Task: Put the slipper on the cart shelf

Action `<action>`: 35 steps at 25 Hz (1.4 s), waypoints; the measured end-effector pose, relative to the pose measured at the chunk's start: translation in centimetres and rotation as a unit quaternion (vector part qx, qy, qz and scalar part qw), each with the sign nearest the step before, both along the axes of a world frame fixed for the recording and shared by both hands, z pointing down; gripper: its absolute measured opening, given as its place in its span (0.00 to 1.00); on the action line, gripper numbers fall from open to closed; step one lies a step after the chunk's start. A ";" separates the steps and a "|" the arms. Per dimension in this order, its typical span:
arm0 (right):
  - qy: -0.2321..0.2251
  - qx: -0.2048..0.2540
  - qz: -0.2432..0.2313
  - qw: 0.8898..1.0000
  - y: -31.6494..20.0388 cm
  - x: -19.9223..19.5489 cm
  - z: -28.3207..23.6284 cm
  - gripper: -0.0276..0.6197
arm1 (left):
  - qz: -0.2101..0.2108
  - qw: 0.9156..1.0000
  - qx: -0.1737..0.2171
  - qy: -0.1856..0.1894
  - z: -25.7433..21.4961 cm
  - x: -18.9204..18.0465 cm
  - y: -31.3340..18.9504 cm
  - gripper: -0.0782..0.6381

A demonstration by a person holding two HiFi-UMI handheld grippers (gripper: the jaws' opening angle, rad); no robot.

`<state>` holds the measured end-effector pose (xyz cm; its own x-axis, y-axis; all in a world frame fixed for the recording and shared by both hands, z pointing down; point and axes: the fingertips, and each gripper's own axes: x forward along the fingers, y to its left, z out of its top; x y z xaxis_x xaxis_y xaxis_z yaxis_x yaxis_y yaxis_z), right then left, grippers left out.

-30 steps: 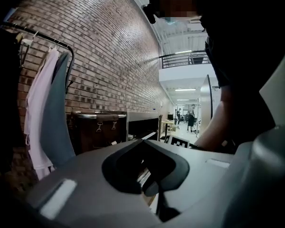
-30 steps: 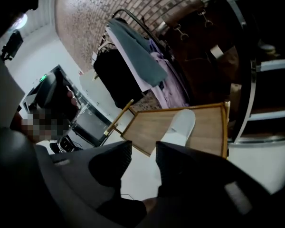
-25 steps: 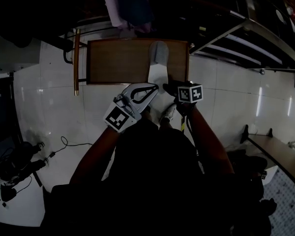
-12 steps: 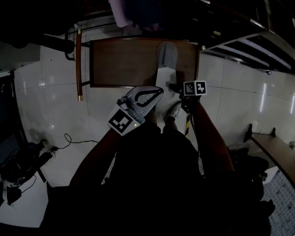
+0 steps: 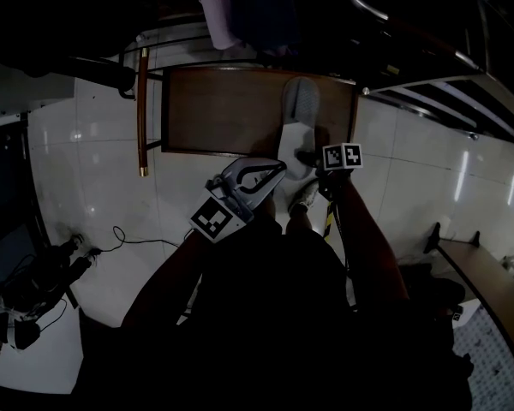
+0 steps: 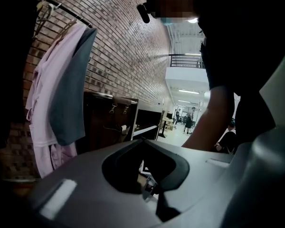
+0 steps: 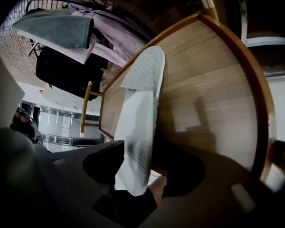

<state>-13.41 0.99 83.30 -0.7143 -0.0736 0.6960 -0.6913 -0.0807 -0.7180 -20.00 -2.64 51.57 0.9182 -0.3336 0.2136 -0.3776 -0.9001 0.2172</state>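
Nearest the person, the left hand-held gripper (image 5: 280, 167) hangs over the floor (image 5: 94, 187) just short of the cart. Its jaws are drawn together with nothing between them, so it plays no part here.

Beside it, the right hand-held gripper (image 7: 142, 169) points down at the near edge of the cart shelf (image 5: 214, 114). Its jaws have just been opening, then easing in a little, and now stand wide. The heel of the slipper (image 5: 298, 114) is between them, though the pads do not appear to press on it.

The slipper lies flat on the wooden shelf near its right side, toe pointing away. Its heel hangs slightly past the near rim.

The placing looks all but done, and what remains is a clean release. The jaws should stay wide and back straight out along the slipper's length, so neither pad drags the heel off the rim. A small push further in first would make it safer.

Beyond the cart, 2 garments (image 5: 231, 7) hang against the wall.
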 end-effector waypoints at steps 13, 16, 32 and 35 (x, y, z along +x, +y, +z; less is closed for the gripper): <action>-0.024 0.042 0.022 0.999 -0.6 -0.6 -2.9 0.16 | -0.005 1.000 -0.009 0.003 0.1 0.1 -0.2 0.11; -0.030 0.062 0.023 0.997 -0.7 -0.2 -4.7 0.15 | -0.003 1.000 -0.006 0.005 -0.4 0.6 0.2 0.11; -0.014 0.270 0.061 0.961 -1.0 4.6 -20.9 0.14 | 0.020 0.999 0.032 0.021 -4.8 4.7 3.8 0.11; 0.012 0.323 0.059 0.945 -0.5 5.9 -24.5 0.14 | 0.025 0.999 0.039 0.020 -5.8 5.7 4.7 0.11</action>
